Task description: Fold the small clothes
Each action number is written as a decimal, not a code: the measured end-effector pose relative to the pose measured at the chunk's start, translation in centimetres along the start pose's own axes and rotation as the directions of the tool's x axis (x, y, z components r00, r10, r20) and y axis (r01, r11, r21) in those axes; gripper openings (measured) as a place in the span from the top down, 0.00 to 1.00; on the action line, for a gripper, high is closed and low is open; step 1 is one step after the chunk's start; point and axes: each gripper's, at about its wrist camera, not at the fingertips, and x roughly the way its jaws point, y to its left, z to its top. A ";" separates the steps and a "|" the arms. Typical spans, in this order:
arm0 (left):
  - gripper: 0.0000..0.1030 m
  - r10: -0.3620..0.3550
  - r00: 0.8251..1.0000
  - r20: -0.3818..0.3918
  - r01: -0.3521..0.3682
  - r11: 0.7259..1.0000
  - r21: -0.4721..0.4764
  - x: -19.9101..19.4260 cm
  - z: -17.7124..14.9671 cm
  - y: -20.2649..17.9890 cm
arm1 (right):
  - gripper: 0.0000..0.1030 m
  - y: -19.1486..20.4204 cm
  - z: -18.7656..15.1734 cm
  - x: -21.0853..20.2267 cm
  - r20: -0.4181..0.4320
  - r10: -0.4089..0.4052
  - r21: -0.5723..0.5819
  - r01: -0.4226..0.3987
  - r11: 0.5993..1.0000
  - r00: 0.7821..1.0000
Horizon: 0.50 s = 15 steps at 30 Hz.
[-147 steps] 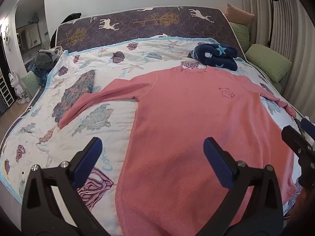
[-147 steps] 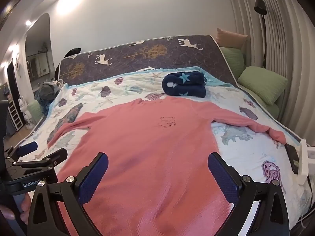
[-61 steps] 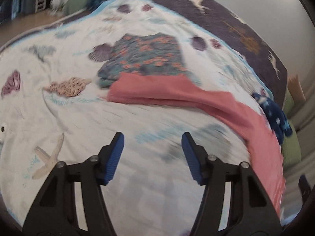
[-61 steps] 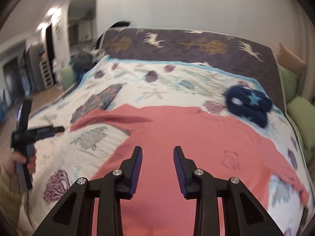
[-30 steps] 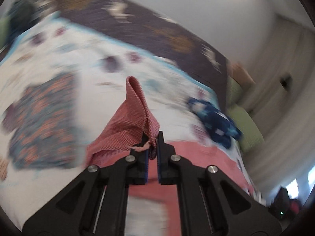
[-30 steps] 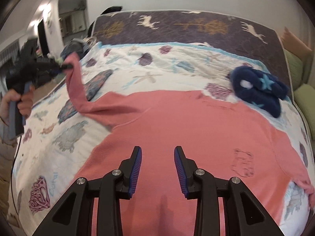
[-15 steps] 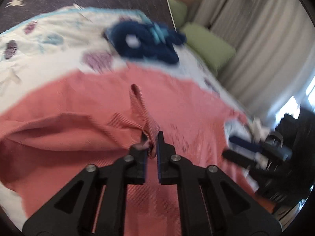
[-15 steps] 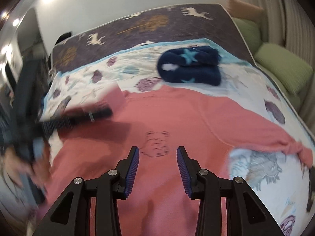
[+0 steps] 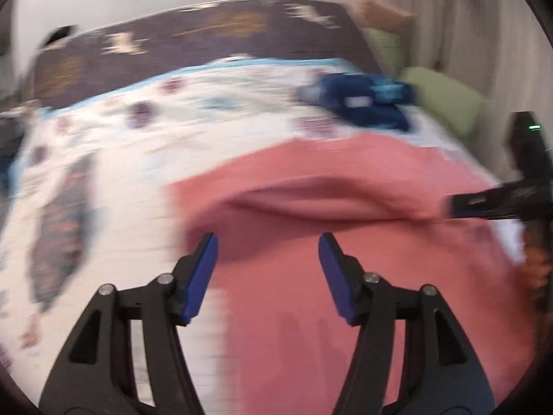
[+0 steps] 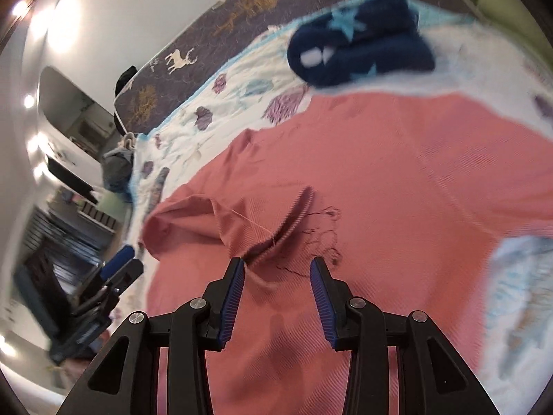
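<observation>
Pink knit sweater (image 10: 397, 180) flat on bed, left sleeve (image 10: 214, 221) folded across chest.

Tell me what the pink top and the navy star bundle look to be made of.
The pink top looks like a fine rib or waffle knit, matte: close textured lines and a ribbed cuff show in the right wrist view. The navy star bundle looks like soft fleece or plush, thick and rounded, though blur leaves that uncertain.
</observation>
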 end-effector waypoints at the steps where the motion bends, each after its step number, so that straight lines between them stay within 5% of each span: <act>1: 0.40 0.062 0.998 -0.011 -0.062 0.998 -0.019 0.5 -0.3 1.7 | 0.59 -0.4 0.4 0.7 -0.021 0.022 0.031 -0.021 0.999 1.000; 3: 0.40 0.098 0.995 -0.033 -0.099 0.994 -0.054 1.5 -0.5 3.5 | 0.55 -1.0 1.2 2.0 -0.056 0.068 0.081 -0.063 0.995 0.996; 10: 0.40 0.048 0.990 -0.134 -0.071 0.983 -0.170 6.1 0.0 5.9 | 0.43 -1.3 3.1 5.2 -0.079 0.205 0.193 -0.187 0.963 0.976; 12: 0.59 0.057 0.988 -0.145 -0.082 0.982 -0.172 6.7 -0.4 5.8 | 0.60 -0.8 3.5 5.6 -0.068 0.187 0.188 -0.171 0.967 0.980; 13: 0.86 0.051 0.988 -0.148 -0.077 0.981 -0.178 6.8 -0.4 5.8 | 0.97 -0.4 3.7 5.5 -0.046 0.168 0.169 -0.158 0.973 0.985; 15: 0.95 0.016 0.990 -0.141 -0.047 0.975 -0.217 6.6 -0.3 5.8 | 0.96 0.0 4.3 4.7 0.010 0.128 0.149 -0.128 0.981 0.992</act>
